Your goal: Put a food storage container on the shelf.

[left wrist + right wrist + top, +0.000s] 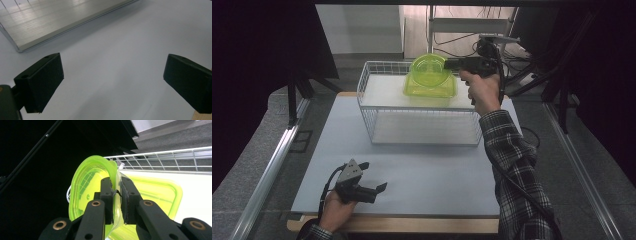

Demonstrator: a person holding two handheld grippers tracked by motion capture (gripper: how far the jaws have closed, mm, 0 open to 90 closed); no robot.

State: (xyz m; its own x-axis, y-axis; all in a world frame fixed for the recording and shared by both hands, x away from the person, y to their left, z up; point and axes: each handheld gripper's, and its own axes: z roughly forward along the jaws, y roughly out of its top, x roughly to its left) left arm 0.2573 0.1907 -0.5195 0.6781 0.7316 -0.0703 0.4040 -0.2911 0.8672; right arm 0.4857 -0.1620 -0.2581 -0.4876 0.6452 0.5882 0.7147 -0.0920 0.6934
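Nearest the high view's camera, the left gripper [373,176] rests low on the pale grey table mat [422,170] at the near edge, its jaws spread wide with nothing between them; its own view confirms bare mat between the two black pads.

Right gripper [116,192]: jaws pressed together on the rim of a lime-green bowl [92,195], one pad on the inside face of the wall and one on the outside. The bowl is tilted nearly onto its edge, with its opening turned away from the green container [157,195] lying beside it. In the high view, both sit at the far right of the shelf top [387,92] of a white wire rack [419,125], which stands on the mat.

Procedure, judged from the pose: the bowl appears to be either coming out of or going into the container. Keep the pinch square on the rim, avoid twisting, and guide the lower edge clear of the container lip and the wire rim of the rack.

Materials: bowl and container are translucent, glossy plastic, thin-walled and probably flexible, so a hard squeeze could bend the rim. The container has rounded corners; the bowl is round. Rack is thin white wire grid around a smooth, flat shelf panel. Gripper pads are matte black blocks.
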